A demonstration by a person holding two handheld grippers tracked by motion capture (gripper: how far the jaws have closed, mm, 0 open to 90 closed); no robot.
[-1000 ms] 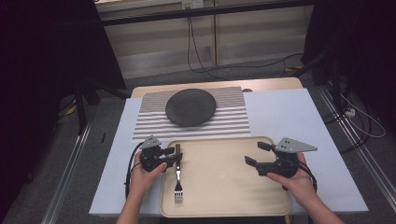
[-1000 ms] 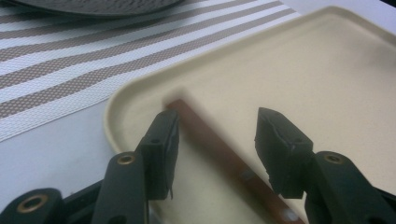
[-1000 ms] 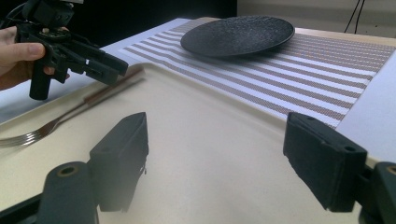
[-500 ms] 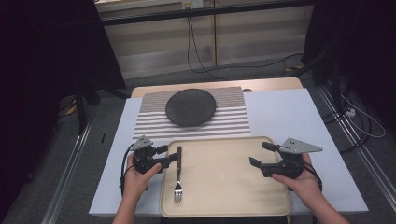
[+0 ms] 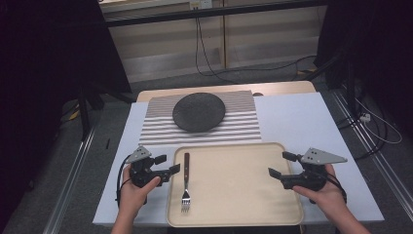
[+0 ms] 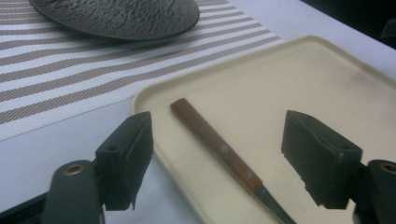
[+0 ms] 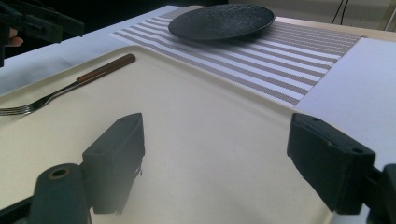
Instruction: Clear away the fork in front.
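A fork (image 5: 185,178) with a brown wooden handle lies along the left side of the beige tray (image 5: 234,190), tines toward me. My left gripper (image 5: 168,164) is just left of the tray beside the handle. Its jaws have just been opening and now stand apart, clear of the fork. In the left gripper view the handle (image 6: 215,142) lies on the tray (image 6: 289,84) beyond the open left gripper (image 6: 219,126). My right gripper (image 5: 277,164) hovers open over the tray's right edge with nothing between its jaws. The right gripper view shows the open right gripper (image 7: 215,135) and the fork (image 7: 70,88) far left.
A dark round plate (image 5: 198,112) sits on a striped placemat (image 5: 243,129) behind the tray, on a white tabletop (image 5: 292,117). The plate (image 6: 116,16) also appears at the top of the left gripper view. The table's front edge runs close under both hands.
My left gripper has opened off the fork's handle and drawn back left, off the tray. The fork stays on the tray. My right gripper has drifted slightly right.
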